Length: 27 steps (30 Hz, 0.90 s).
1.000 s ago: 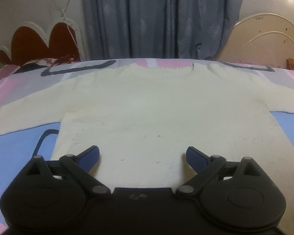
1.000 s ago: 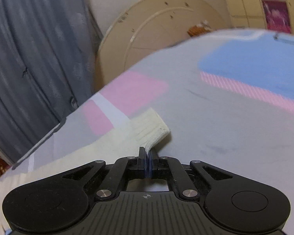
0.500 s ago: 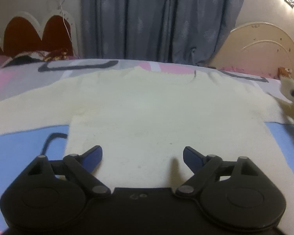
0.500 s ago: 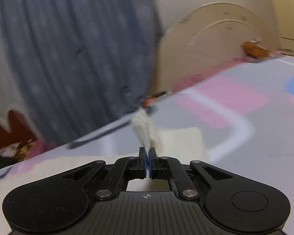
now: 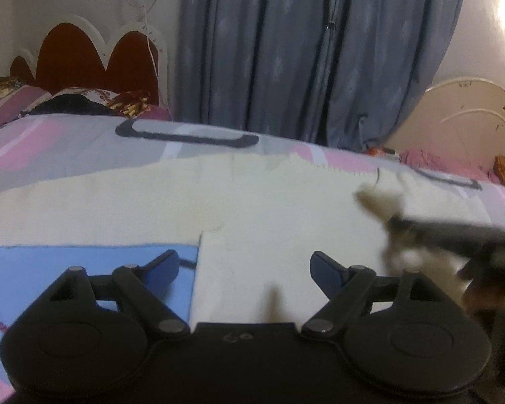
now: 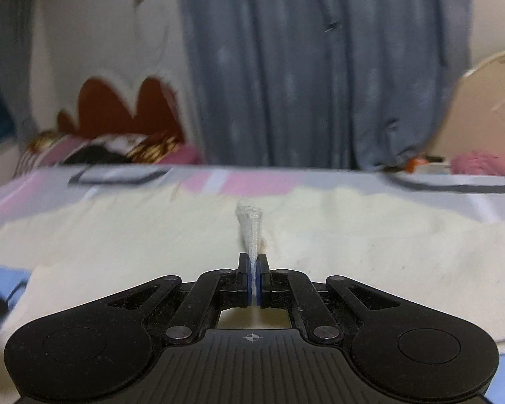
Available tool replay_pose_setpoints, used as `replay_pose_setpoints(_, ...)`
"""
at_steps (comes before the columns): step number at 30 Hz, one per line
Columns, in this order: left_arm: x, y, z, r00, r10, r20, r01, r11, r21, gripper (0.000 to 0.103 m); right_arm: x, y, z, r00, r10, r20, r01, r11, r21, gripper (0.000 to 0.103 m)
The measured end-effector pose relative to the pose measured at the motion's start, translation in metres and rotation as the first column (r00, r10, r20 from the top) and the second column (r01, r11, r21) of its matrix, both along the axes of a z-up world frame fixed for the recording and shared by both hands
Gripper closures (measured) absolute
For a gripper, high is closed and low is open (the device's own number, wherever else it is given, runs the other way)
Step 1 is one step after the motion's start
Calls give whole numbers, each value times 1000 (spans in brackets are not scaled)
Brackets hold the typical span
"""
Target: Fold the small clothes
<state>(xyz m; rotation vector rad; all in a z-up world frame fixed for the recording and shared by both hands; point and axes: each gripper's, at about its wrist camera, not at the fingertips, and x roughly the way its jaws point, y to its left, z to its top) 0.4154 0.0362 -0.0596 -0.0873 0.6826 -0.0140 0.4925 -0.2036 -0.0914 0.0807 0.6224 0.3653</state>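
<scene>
The sweater (image 5: pixel 269 208) is showing cream-white throughout, its ribbed cuff (image 6: pixel 250 232) appearing paler, greyish white. The bedsheet (image 5: pixel 67 148) is displaying pink, grey and light-blue blocks with dark grey outlines. The curtain (image 5: pixel 303 50) is presenting blue-grey with faint paler marks. The headboard (image 5: pixel 94 54) is showing dark red, edged white. Both grippers are showing black bodies with blue pads (image 5: pixel 323 264).

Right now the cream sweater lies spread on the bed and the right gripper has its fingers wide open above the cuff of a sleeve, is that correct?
Not quite: the right gripper is shut on the sleeve cuff, pinching it between its fingers, as the right wrist view shows. The cream sweater does lie spread on the bed.
</scene>
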Motion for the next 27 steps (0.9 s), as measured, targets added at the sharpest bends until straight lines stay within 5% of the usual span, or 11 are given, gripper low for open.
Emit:
replay_pose_setpoints(2,6,-2,2,1000,-7,4,7,1000,-17,22,2,14,-11,999,41,-13,-41,999,-27,101)
replay_pose_setpoints(4,13,-7,3,1000,-26,8,26,999,-38,24,-6,20,-17,998,54,18,-52,997,-63,79)
replay_pose_setpoints(6,22,-17,-1,999,-54,4,54,997,-62,26,-16,17,-15,998,30,52,-28,999,-36,71)
replay_pose_setpoints(10,49,-50,-16,989,-143,-30,137,980,-145,39,-28,-7,-12,995,-93,31,93,996,15,71)
replay_pose_setpoints(12,69,-69,-28,980,-189,-61,175,966,-192,54,-33,-24,-10,988,-154,14,154,988,30,71)
replay_pose_setpoints(16,104,-95,-49,966,-224,-126,181,941,-285,59,-40,-53,-11,974,-223,-30,224,973,62,76)
replay_pose_setpoints(20,122,-110,-58,964,-230,-135,187,944,-272,99,-50,-77,-11,965,-258,-52,261,962,74,76)
replay_pose_setpoints(27,103,-63,-36,988,-149,-37,141,975,-172,99,-56,-110,-12,953,-287,-92,299,942,154,76)
